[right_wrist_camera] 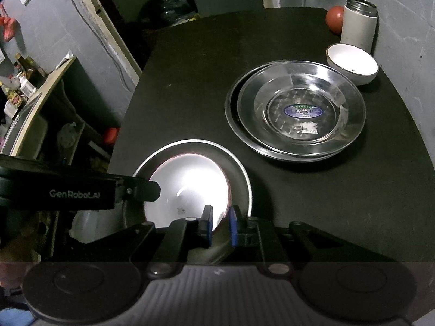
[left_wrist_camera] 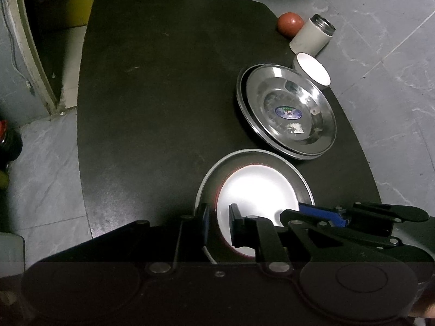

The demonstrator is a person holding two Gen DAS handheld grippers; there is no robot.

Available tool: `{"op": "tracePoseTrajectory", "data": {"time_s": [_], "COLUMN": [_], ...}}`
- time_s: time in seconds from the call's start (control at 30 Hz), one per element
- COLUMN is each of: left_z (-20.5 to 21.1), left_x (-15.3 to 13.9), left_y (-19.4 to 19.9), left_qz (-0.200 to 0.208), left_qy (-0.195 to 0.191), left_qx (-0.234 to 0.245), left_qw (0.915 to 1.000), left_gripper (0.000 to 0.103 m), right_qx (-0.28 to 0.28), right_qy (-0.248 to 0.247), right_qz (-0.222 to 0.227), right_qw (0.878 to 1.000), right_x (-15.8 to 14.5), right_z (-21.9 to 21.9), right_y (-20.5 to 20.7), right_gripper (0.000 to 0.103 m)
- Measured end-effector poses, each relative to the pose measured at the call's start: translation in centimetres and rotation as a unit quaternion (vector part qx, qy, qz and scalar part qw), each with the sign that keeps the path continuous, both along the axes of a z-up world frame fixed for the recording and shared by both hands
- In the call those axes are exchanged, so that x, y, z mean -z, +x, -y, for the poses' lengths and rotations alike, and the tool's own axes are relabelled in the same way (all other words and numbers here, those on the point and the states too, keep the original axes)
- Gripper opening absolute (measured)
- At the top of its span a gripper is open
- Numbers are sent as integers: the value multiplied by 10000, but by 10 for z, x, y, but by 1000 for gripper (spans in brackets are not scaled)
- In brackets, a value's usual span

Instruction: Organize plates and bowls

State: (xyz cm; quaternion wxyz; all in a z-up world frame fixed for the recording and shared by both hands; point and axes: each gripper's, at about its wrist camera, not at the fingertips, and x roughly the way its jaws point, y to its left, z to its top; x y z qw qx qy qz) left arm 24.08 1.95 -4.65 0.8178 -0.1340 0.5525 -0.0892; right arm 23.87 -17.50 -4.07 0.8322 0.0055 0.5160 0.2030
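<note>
Left wrist view: left gripper sits low at the near edge of the dark counter; its jaws stand narrow, one blue-padded finger outside and one inside the rim of the white bowl, so they appear to pinch that rim; the bowl rests inside a wider dark plate with a pale rim, directly ahead of the jaws; a second gripper's blue pad shows at the bowl's right side.

Right wrist view: right gripper likewise holds its jaws narrow, straddling the near right edge of the same white bowl; whether the pads actually press the rim, cannot tell for certain, though they look closed on it; the dark plate lies under the bowl; the left gripper's arm enters from the left and reaches the bowl's far-left rim.

Ahead and right of the jaws: stacked steel plates, upper one shifted slightly off the lower, a blue oval sticker at its centre; beyond them, touching or just beside, a small white bowl; further still a white flask with steel neck, upright, and a red ball beside it at the counter's far corner.
</note>
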Motion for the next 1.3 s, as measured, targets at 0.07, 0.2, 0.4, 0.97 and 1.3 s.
{"op": "tracePoseTrajectory", "data": {"time_s": [0.07, 0.2, 0.4, 0.97, 1.3], "left_z": [-1, -3, -4, -6, 31], "left_x": [-1, -6, -20, -41, -38], "left_y": [-1, -2, -4, 18, 68], "left_qz": [19, 103, 395, 763, 741], "left_qy": [4, -25, 56, 1021, 1244], "left_qx": [3, -25, -42, -633, -414], "left_qw": [10000, 9999, 9992, 9898, 9886], "left_gripper": [15, 20, 44, 99, 100], "right_qx": [15, 14, 55, 635, 1097], "right_qy": [15, 82, 207, 691, 1152], "right_qz": [12, 108, 414, 934, 903], "right_qw": [10000, 9999, 9989, 9912, 9831], "right_x": [-1, -6, -19, -30, -11], "right_z": [0, 2, 9, 46, 80], "right_y": [-1, -5, -11, 11, 42], "right_gripper": [16, 28, 42, 94, 98]}}
